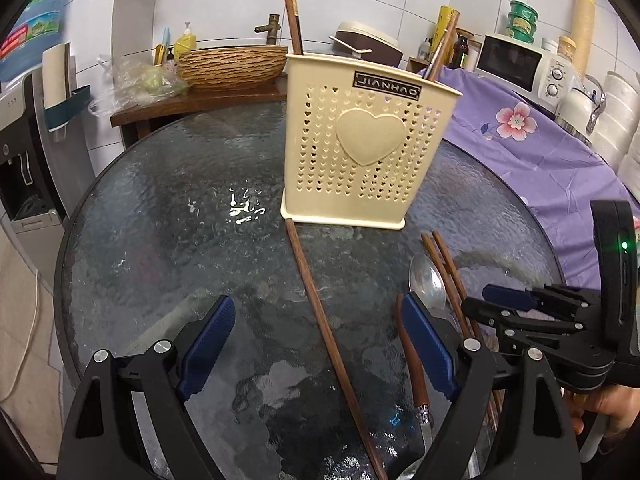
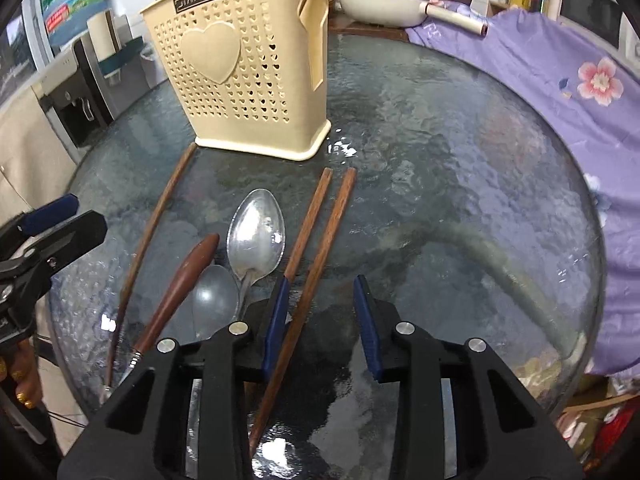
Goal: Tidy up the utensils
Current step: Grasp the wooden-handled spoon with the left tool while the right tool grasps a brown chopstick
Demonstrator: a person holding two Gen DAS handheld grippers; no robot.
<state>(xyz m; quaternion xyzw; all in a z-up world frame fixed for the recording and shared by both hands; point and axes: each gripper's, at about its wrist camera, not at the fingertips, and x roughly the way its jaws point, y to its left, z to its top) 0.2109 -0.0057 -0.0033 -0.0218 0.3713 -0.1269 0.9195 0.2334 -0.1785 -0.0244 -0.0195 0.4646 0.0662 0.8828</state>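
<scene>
A cream perforated utensil holder [image 1: 356, 136] with a heart stands on the round glass table [image 1: 180, 240], with chopsticks [image 1: 291, 16] standing in it. It also shows in the right wrist view [image 2: 248, 68]. My left gripper [image 1: 318, 316] is open, low over a lone brown chopstick [image 1: 320, 312]. A wooden-handled utensil [image 1: 410, 364] and a metal spoon [image 1: 427, 282] lie to its right. My right gripper [image 2: 322, 292] is open around one chopstick [image 2: 320, 256] of a pair; the other chopstick [image 2: 308, 224] lies just left. Two spoons [image 2: 256, 232] lie further left.
A purple flowered cloth [image 1: 532, 148] covers the right side. A wooden counter with a woven basin [image 1: 232, 66], a microwave [image 1: 520, 66] and a pan [image 2: 384, 4] stand behind the table. A water dispenser [image 1: 24, 152] stands at left.
</scene>
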